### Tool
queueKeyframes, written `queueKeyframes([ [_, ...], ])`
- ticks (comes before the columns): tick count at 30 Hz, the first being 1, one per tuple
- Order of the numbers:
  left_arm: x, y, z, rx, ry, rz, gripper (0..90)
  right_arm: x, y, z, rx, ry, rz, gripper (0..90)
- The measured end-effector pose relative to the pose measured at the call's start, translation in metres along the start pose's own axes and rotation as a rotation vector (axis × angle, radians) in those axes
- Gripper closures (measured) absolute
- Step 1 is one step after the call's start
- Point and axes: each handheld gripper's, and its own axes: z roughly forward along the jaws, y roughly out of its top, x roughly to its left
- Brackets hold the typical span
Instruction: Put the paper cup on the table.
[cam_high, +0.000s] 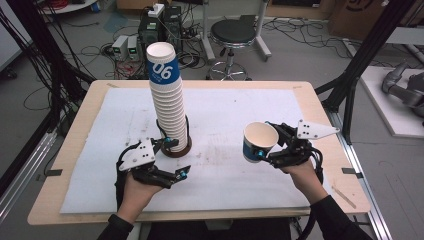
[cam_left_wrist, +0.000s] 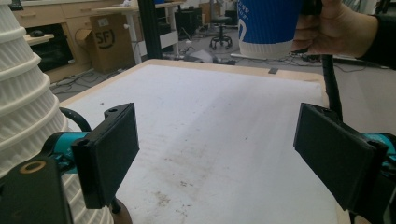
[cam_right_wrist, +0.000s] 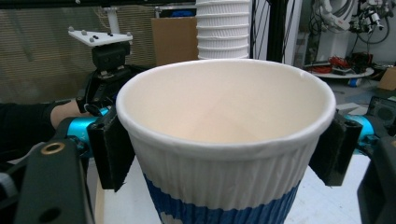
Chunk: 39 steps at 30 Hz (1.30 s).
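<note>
**One cup in hand, the stack waiting**

A table (cam_high: 75, 150) with a white mat (cam_high: 225, 115) takes up most of the scene. On the mat, left of centre, stands a tall stack (cam_high: 169, 95) of nested paper cups on a dark round base (cam_high: 177, 149). It is upright or nearly so, and its top cup has a blue band with white figures.

To the right of the stack and well apart from it, the right gripper (cam_high: 264, 150) holds a single cup (cam_high: 259, 141) above the mat. Its jaws pinch the cup from both sides just under the rim, as the right gripper view (cam_right_wrist: 224, 154) shows plainly. The cup is tipped slightly, mouth up and empty, with a white ribbed wall, a blue band below and a rolled rim.

The left gripper (cam_high: 175, 160) sits low at the near side of the stack's foot. Its jaws are spread with nothing between them, and one lies just beside the lowest cups.

As a judgement, the work is partway: the cup is gripped and lifted. Whether it is bound for the stack or has come off it cannot be told. What is left is to carry it to its place and let go.
</note>
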Motion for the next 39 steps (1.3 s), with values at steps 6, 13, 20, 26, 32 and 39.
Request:
queueKeyframes([
  [6, 0.000, 0.000, 0.000, 0.009, 0.002, 0.002, 14.0, 0.000, 0.001, -0.002, 0.006, 0.004, 0.003, 21.7],
  [13, 0.000, 0.000, -0.003, 0.013, 0.013, 0.006, 14.0, -0.003, 0.003, -0.005, 0.014, 0.016, -0.003, 21.8],
  [20, -0.002, -0.007, -0.014, 0.029, 0.044, 0.006, 14.0, -0.013, 0.007, -0.012, 0.027, 0.016, -0.008, 21.8],
  [26, -0.002, -0.009, -0.017, 0.023, 0.053, 0.004, 14.0, -0.021, 0.011, -0.021, 0.019, -0.013, -0.002, 21.7],
  [32, -0.002, -0.009, -0.016, 0.023, 0.048, 0.004, 14.1, -0.032, 0.015, -0.028, 0.031, -0.067, -0.012, 21.7],
  [39, -0.002, -0.011, -0.011, 0.034, 0.040, 0.005, 14.1, -0.048, 0.019, -0.040, 0.047, -0.133, 0.007, 21.7],
])
